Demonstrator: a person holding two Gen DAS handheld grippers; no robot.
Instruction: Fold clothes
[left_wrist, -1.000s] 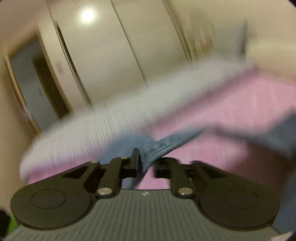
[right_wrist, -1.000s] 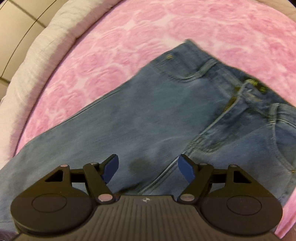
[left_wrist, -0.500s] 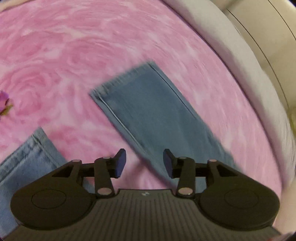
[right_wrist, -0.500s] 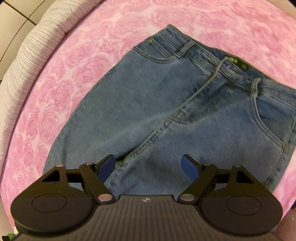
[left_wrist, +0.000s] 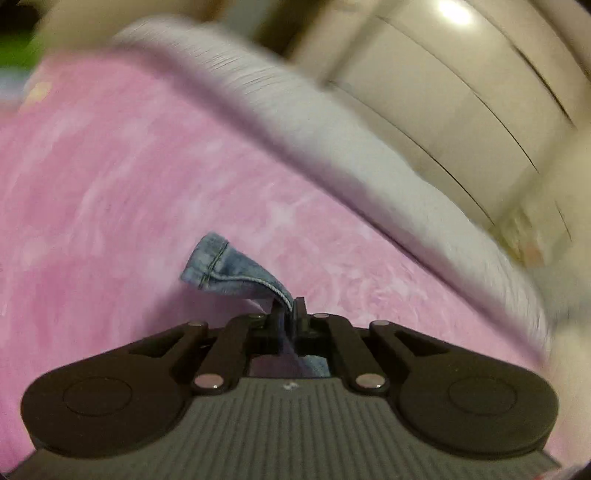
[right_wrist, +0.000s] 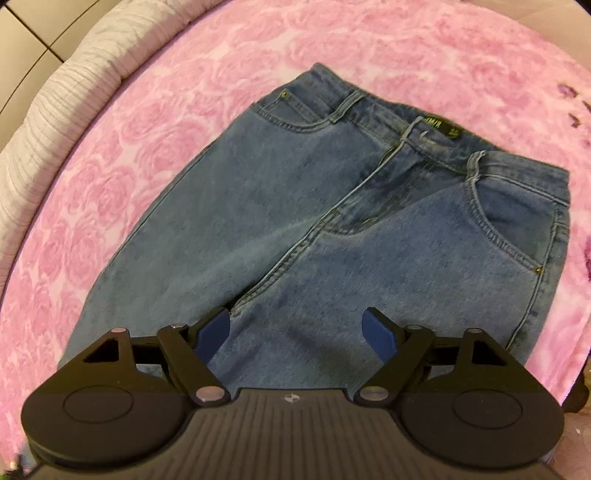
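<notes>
Jeans (right_wrist: 306, 236) lie flat on the pink bed (right_wrist: 155, 122). The left hand-held gripper (left_wrist: 290, 314) has just been closing and now pinches a leg hem (left_wrist: 221, 266), likely to fold it toward the waistband. The right hand-held gripper (right_wrist: 295, 332) hangs open above the crotch, holding nothing.

Pink rose bedspread (right_wrist: 155, 122), cream wardrobe doors (left_wrist: 454, 122).

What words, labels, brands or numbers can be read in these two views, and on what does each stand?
Dark label with yellow-green print inside the waistband of the blue denim jeans: lettering present, upside down and too blurred to read.
Small pale emblem on the grey ribbed body of the right gripper: a symbol, no words.
Same emblem on the left gripper: no words.
Pink rose-patterned bedspread: no text.
</notes>
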